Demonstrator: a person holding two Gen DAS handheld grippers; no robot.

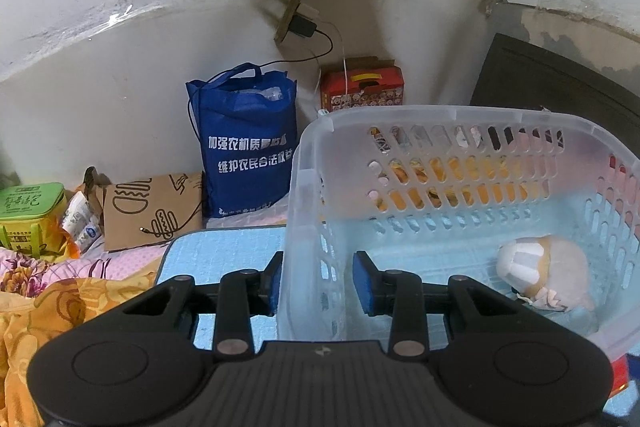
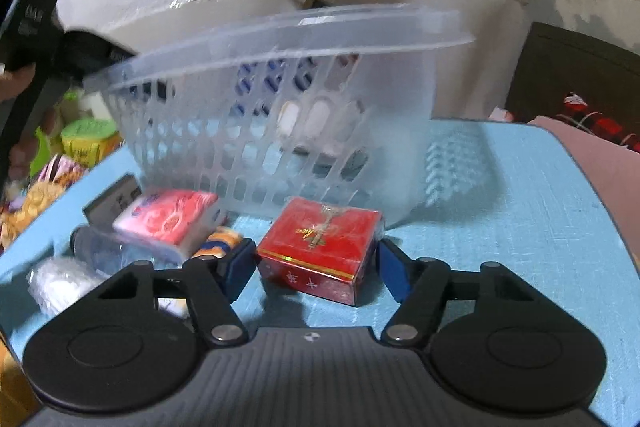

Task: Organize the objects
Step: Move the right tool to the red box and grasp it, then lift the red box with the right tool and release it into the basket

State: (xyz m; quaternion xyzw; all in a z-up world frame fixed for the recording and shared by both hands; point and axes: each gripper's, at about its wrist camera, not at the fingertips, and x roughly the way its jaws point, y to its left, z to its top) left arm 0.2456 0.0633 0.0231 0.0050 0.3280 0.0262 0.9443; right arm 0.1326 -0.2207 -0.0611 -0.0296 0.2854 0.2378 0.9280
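Observation:
A clear slotted plastic basket [image 1: 400, 115] stands on the light blue tabletop [image 1: 224, 247] with a beige plush toy [image 1: 544, 271] inside it. My left gripper [image 1: 318, 283] is shut on the basket's near wall, one pad outside and one inside. In the right wrist view the basket [image 2: 280, 27] looks tilted, its left rim raised by the black left gripper [image 2: 40, 27]. A red box [image 2: 320, 251] with gold print lies on the table [image 2: 500, 227] in front of the basket. My right gripper [image 2: 316, 263] straddles it, pads just off its two sides.
Left of the red box lie a pink tissue pack [image 2: 168, 223], a clear bottle [image 2: 100, 247], a white wrapped bundle [image 2: 60, 279] and an orange-blue packet [image 2: 220, 239]. Behind the table stand a blue tote bag [image 1: 248, 147], a red carton [image 1: 360, 87] and a cardboard bag [image 1: 152, 211].

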